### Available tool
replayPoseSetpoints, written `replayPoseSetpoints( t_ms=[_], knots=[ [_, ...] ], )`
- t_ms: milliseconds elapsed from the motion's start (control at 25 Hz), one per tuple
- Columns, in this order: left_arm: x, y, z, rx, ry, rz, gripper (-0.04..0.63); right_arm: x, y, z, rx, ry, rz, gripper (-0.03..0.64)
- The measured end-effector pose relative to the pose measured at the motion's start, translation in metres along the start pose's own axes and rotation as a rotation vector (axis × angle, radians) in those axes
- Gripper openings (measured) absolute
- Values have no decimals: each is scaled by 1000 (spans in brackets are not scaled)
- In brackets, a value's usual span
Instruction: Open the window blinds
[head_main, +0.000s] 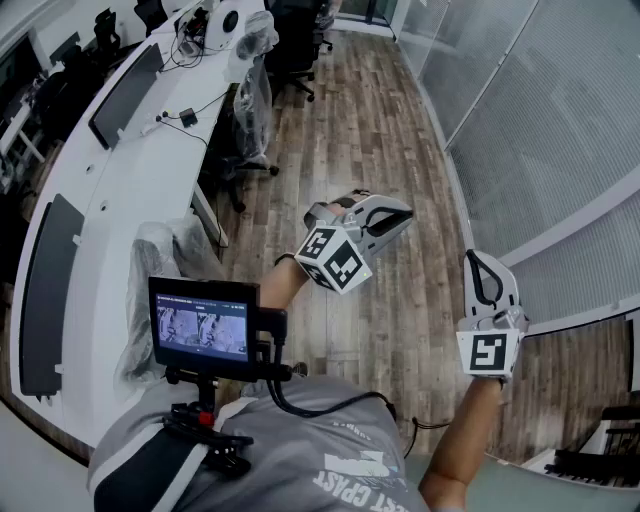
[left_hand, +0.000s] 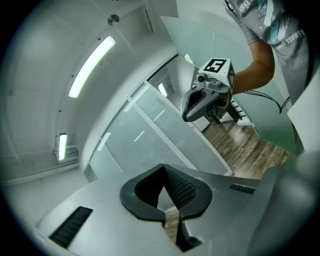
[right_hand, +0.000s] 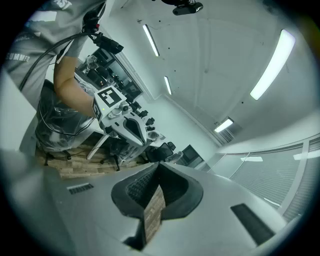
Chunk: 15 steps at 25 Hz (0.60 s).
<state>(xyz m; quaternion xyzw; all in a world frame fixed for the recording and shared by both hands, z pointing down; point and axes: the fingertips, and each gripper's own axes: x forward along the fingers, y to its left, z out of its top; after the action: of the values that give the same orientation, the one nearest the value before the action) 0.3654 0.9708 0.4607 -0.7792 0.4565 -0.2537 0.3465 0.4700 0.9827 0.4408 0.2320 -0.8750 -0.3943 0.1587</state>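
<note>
We see a brown wood floor (head_main: 370, 130), a long white desk (head_main: 140, 200), black chairs (head_main: 295, 45) and long ceiling lights (left_hand: 91, 66).

Illumination is even and cool, from ceiling strip lights (left_hand: 92, 66) that bloom slightly in both gripper views. The blinds (head_main: 560, 120) read flat pale grey; shadows on the floor (head_main: 380, 150) are faint and soft. Fisheye distortion and dark vignetting affect all picture edges.

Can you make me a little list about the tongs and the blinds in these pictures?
Room: office, wooden floor, long white desk
Blinds: pulled down, on the right side
Left tongs: shut, empty, in mid-air
Right tongs: shut, empty, nearer the blinds
Holding blinds: neither tongs
</note>
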Motion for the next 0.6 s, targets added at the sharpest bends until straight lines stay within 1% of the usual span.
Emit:
replayPoseSetpoints(
  t_ms=[200, 360, 480, 600],
  knots=[
    [-3, -2, 4, -15, -14, 6, 3, -6, 5, 5, 2, -10, -6, 3],
    [5, 2, -1, -28, -19, 9, 3, -4, 0, 2, 13, 0, -6, 3],
    [16, 2, -15, -42, -8, 3, 3, 5, -4, -8, 24, -7, 1, 3],
    [38, 2, -41, -53, 26, -3, 3, 25, -10, -32, 54, -25, 21, 3]
  ],
)
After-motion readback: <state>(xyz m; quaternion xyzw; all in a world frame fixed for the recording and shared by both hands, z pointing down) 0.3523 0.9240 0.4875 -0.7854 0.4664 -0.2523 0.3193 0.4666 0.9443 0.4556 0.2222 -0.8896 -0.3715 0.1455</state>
